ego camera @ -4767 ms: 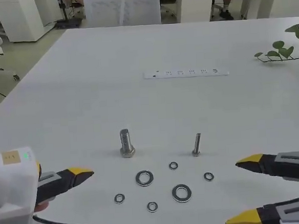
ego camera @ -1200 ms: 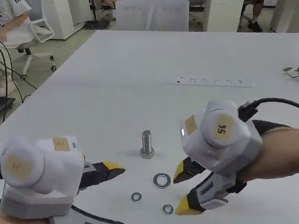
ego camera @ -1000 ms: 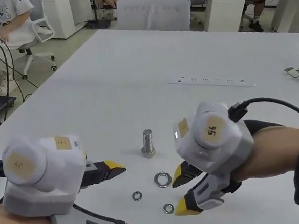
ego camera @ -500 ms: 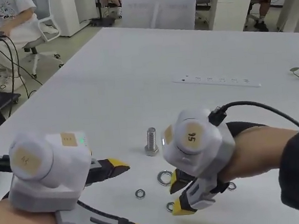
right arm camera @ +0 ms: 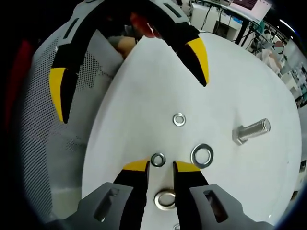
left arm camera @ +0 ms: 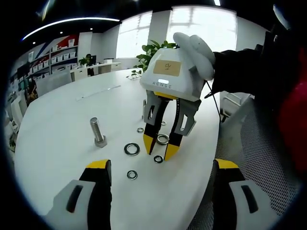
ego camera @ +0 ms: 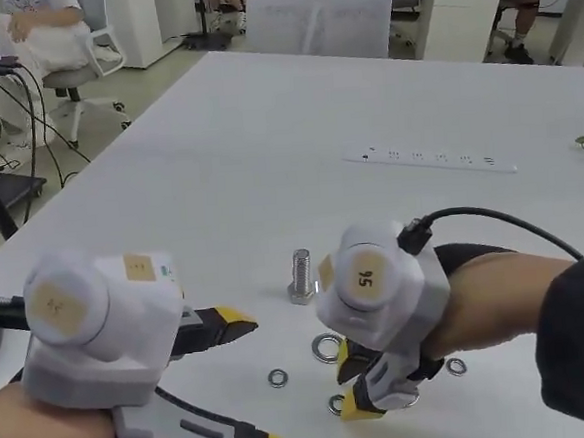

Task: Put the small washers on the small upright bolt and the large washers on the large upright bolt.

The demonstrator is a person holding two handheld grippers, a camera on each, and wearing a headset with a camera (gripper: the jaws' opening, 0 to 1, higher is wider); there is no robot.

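The right gripper [ego camera: 347,380] hung with narrow, empty jaws over a small washer [right arm camera: 158,159] and a large washer [right arm camera: 165,199] near the surface's [ego camera: 266,131] near edge, its body partly screening the small upright bolt [left arm camera: 143,108], while the large upright bolt [ego camera: 301,276] stood clear beside it, the left gripper [ego camera: 258,382] was wide-jawed, and a power strip [ego camera: 430,159] lay farther back.

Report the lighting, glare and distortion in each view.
Head view: soft even light, faint shadows on the white table, no glare. Left gripper view: fisheye curves the table edge; the windows are blown out. Right gripper view: fisheye and rolled, so the large bolt looks sideways; the small washer is sharp.
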